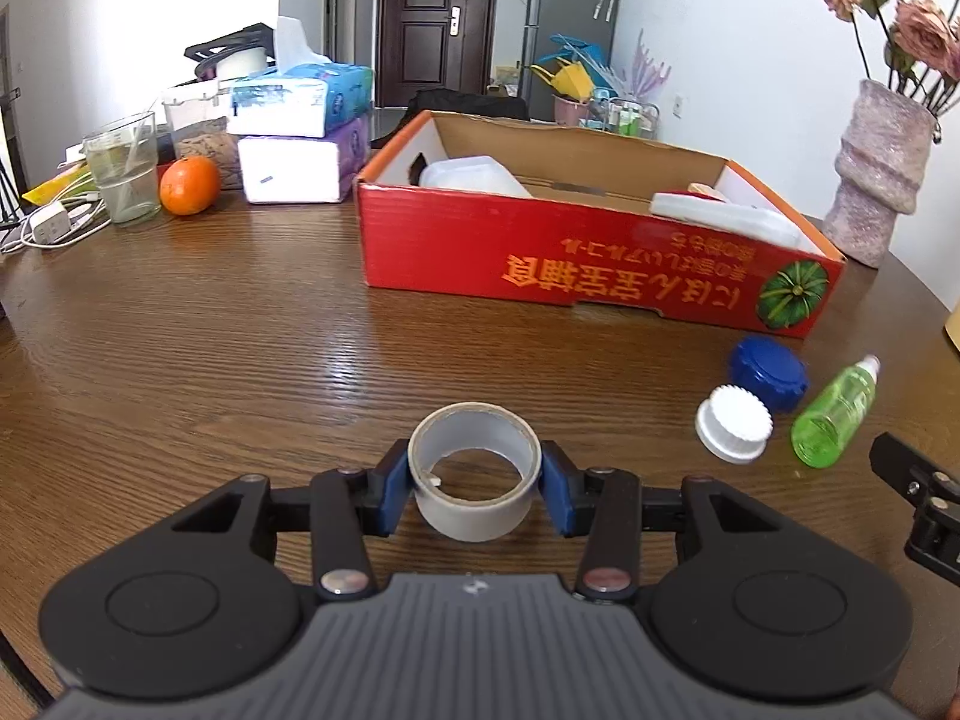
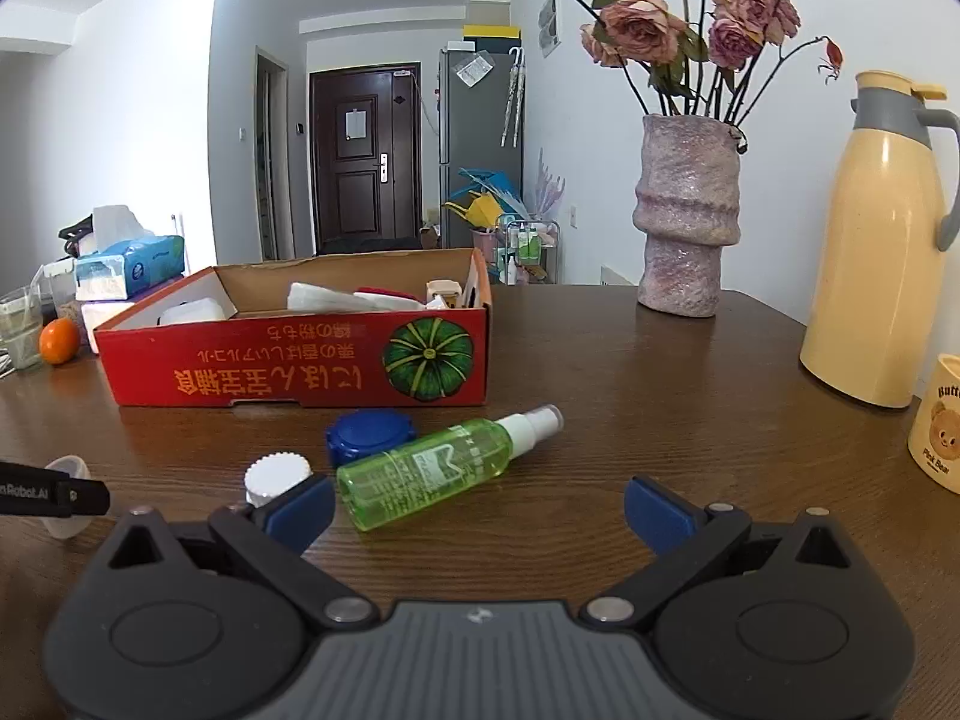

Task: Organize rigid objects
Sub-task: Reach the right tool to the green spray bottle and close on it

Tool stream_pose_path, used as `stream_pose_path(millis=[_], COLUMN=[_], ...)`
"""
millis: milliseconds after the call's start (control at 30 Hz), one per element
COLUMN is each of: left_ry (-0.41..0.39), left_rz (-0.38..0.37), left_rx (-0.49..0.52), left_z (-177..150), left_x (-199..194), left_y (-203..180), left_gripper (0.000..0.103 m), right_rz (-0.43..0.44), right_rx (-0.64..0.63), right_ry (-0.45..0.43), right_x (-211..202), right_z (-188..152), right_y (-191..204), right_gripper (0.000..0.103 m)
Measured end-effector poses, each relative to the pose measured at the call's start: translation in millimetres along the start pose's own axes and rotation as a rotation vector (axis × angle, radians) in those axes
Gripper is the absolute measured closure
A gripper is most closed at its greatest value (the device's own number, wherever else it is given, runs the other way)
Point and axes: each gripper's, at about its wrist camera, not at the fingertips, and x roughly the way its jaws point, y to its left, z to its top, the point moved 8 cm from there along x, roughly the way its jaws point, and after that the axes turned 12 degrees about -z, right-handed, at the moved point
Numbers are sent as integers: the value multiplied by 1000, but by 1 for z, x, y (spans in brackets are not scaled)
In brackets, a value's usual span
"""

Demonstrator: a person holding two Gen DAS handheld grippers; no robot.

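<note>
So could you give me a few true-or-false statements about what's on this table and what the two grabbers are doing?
1. The left gripper is clamped on a roll of tape. True.
2. The green spray bottle stands upright. False: it lies on its side on the table.
3. The right gripper holds the white cap. False: it is open and holds nothing.
4. The red cardboard box already holds items. True.
5. The orange is inside the box. False: it sits on the table beside a glass.
</note>
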Motion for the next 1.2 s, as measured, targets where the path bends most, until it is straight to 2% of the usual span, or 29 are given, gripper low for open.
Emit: stream_pose_path(millis=[233,400,700,900,1133,1200], left_ry=[-12,-17,-16,-20,-18,-19], left_rz=[8,9,8,0,2,2], left_rx=[-16,-17,-17,-7,-9,-7], left_z=[5,6,5,4,3,3], left_x=[-2,-4,-4,-6,-7,-7], left_y=[13,17,17,14,16,16], left_gripper=[58,58,58,58,58,58], right_rz=[-31,-60,-155,-172,-135,-115], right_rx=[-27,3,65,89,60,42], right_ry=[21,61,161,197,224,213], right_x=[13,28,66,73,66,62], right_z=[8,16,16,8,-2,-4], right_y=[20,24,18,4,2,3], right_gripper=[0,0,3,6,31,44])
